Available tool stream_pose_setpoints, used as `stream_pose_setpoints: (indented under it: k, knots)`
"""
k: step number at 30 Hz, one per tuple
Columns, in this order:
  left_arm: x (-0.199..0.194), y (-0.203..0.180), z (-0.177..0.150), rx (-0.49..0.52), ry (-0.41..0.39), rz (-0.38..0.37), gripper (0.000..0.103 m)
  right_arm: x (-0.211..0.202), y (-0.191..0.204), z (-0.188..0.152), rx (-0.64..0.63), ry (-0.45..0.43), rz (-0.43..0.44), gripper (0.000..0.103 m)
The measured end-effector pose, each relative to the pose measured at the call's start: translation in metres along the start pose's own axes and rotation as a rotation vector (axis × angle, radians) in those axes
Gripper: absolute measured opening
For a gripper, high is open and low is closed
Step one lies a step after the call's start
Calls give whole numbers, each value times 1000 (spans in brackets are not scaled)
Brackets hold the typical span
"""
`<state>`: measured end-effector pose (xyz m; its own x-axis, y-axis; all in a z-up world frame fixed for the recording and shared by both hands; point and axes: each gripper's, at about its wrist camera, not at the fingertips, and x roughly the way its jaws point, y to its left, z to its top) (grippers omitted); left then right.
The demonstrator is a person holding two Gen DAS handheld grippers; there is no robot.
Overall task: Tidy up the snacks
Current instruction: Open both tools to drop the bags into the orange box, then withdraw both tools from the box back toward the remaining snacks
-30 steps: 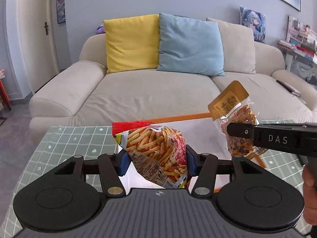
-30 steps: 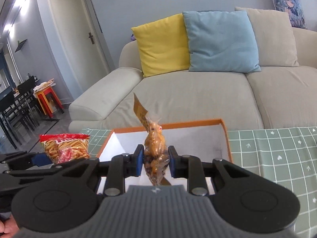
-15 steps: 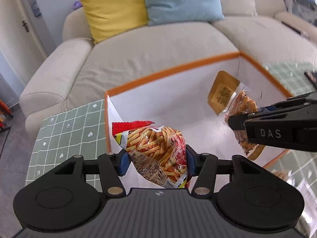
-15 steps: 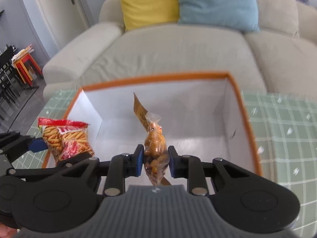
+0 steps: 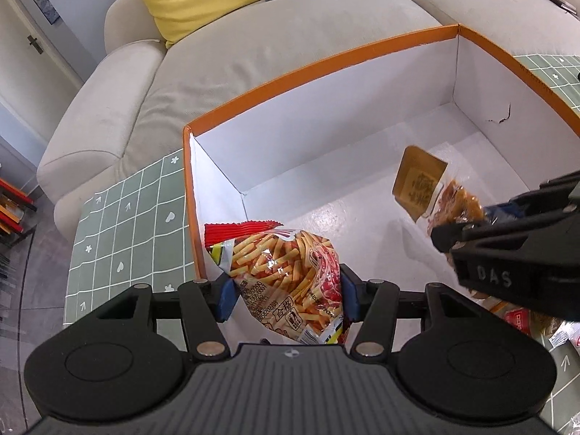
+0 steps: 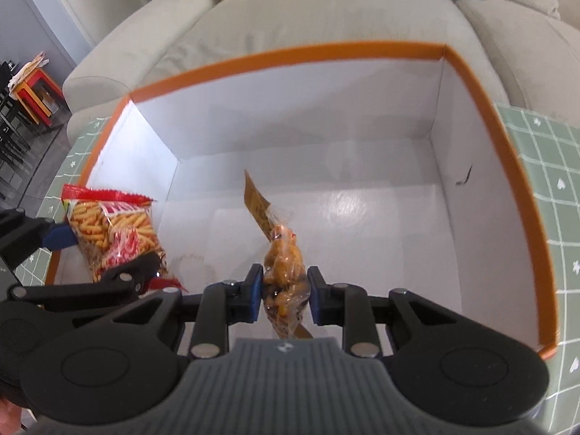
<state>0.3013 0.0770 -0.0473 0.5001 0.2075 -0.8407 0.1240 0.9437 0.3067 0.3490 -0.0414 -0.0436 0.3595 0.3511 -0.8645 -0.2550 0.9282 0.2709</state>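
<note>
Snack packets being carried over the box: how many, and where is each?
2. The fries bag is clamped in the left gripper at the orange-rimmed box's left wall; the brown snack pouch is clamped in the right gripper mid-box. More packets lie partly hidden outside.

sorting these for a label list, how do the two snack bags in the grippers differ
The fries bag is wide and printed, with a red crimped top; the brown snack bag is narrow and clear, with a tan card header.
The left gripper holds the fries bag with jaws spread wider; the right gripper pinches the brown snack bag narrowly.
Both hang over the orange-rimmed box.
</note>
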Motion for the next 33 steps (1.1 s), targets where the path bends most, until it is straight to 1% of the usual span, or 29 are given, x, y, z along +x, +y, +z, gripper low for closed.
stream_pose_setpoints:
  k: [2,3,8,9,13,16,19,28,31,33]
  knots:
    - [-1,1,0,-4,2,-5,65,1,1,-4,5,8,-1,23]
    - [0,2,1,-9,2,-7,68,1,1,-4,3,10,-3,23]
    - [-2,7,1,-41,2,-36,70,-2,3,-3,-18,23,-13,24]
    - [-4,7,0,-45,-2,-37,72,-3,2,-4,-14,24,-9,25]
    - [-14,4,-1,-18,-40,-8,78,-9,5,-1,-18,3,-9,26]
    - [-21,2,-2,7,-57,6,80,-12,7,0,-29,4,-13,26]
    - [-29,3,-3,17,-66,16,80,-18,4,-2,-10,5,8,26]
    - [-54,5,-9,17,-81,64,81,-40,6,-7,16,-26,64,27]
    - [-67,3,-14,-2,-108,90,83,-52,6,-9,8,-61,58,30]
    - [-76,2,-18,-17,-121,86,84,-61,6,-11,-8,-86,44,33]
